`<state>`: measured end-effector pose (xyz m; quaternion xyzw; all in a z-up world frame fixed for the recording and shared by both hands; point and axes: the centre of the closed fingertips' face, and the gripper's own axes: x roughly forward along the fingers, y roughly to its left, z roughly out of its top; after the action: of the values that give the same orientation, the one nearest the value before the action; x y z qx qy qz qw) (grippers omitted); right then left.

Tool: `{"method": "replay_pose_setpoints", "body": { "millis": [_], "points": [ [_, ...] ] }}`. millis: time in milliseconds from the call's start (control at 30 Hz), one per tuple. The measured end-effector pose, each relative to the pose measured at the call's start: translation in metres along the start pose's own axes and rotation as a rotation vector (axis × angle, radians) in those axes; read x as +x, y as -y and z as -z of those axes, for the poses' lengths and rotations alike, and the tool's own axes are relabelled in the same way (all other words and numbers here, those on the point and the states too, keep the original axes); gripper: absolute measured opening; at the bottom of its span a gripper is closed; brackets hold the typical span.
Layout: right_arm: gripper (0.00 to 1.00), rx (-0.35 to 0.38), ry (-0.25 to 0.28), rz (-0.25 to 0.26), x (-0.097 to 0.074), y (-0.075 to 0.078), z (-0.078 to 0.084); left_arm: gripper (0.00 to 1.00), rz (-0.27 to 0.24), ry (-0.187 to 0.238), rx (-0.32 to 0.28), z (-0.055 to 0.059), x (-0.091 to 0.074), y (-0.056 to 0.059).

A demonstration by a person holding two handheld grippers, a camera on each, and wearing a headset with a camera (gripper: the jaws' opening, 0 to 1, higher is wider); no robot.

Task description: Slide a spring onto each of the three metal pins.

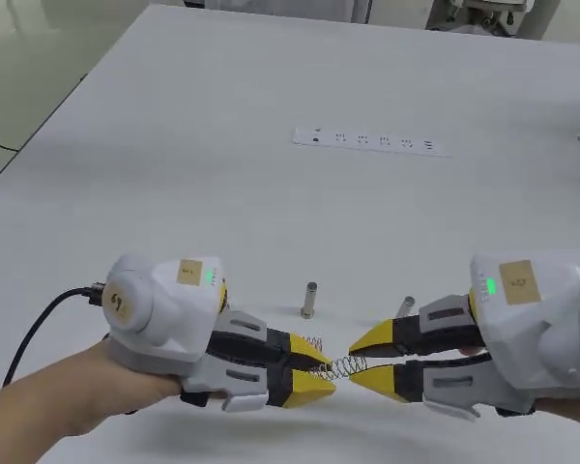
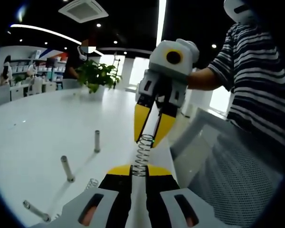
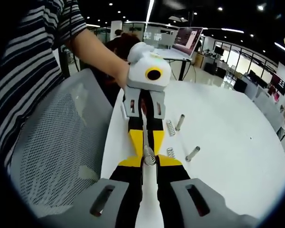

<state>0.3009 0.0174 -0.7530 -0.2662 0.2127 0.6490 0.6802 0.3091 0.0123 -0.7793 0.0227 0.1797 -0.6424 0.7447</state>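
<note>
A small steel spring [image 1: 343,365] hangs level above the white table [image 1: 271,193], and both grippers hold it. My left gripper [image 1: 325,371] is shut on its left end, my right gripper [image 1: 356,363] on its right end, tips facing each other. In the left gripper view the spring [image 2: 142,152] runs from my own jaws up to the right gripper [image 2: 151,141]. The right gripper view shows the spring [image 3: 148,155] end-on between my tips, the left gripper [image 3: 146,145] just beyond. Two pins [image 1: 310,300] [image 1: 405,307] stand behind the grippers; a third pin [image 2: 35,211] leans low.
A loose spring [image 1: 313,342] lies by the left gripper's fingers, and two springs [image 3: 170,127] [image 3: 170,152] lie beside the pins [image 3: 179,122] [image 3: 192,153]. A white power strip [image 1: 372,141] lies further back. A black cable [image 1: 34,333] trails off the left gripper.
</note>
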Motion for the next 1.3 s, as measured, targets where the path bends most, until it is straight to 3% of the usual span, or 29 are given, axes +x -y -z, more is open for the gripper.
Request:
{"method": "replay_pose_setpoints", "body": {
  "millis": [300, 667, 1000, 1300],
  "points": [
    [0.07, 0.021, 0.057, 0.014, 0.003, -0.001, -0.013, 0.02, 0.0, -0.012, 0.015, 0.001, 0.004, 0.001],
    [0.07, -0.006, 0.084, 0.044, 0.011, 0.002, -0.024, 0.02, -0.015, -0.02, 0.035, -0.001, 0.006, -0.002],
    [0.07, -0.006, 0.143, 0.049, 0.013, 0.003, -0.033, 0.03, -0.03, -0.008, 0.032, -0.004, 0.002, -0.002],
    [0.07, -0.059, 0.134, 0.042, 0.013, 0.003, -0.036, 0.04, -0.047, -0.015, 0.019, -0.005, -0.003, -0.004]
  ]
}}
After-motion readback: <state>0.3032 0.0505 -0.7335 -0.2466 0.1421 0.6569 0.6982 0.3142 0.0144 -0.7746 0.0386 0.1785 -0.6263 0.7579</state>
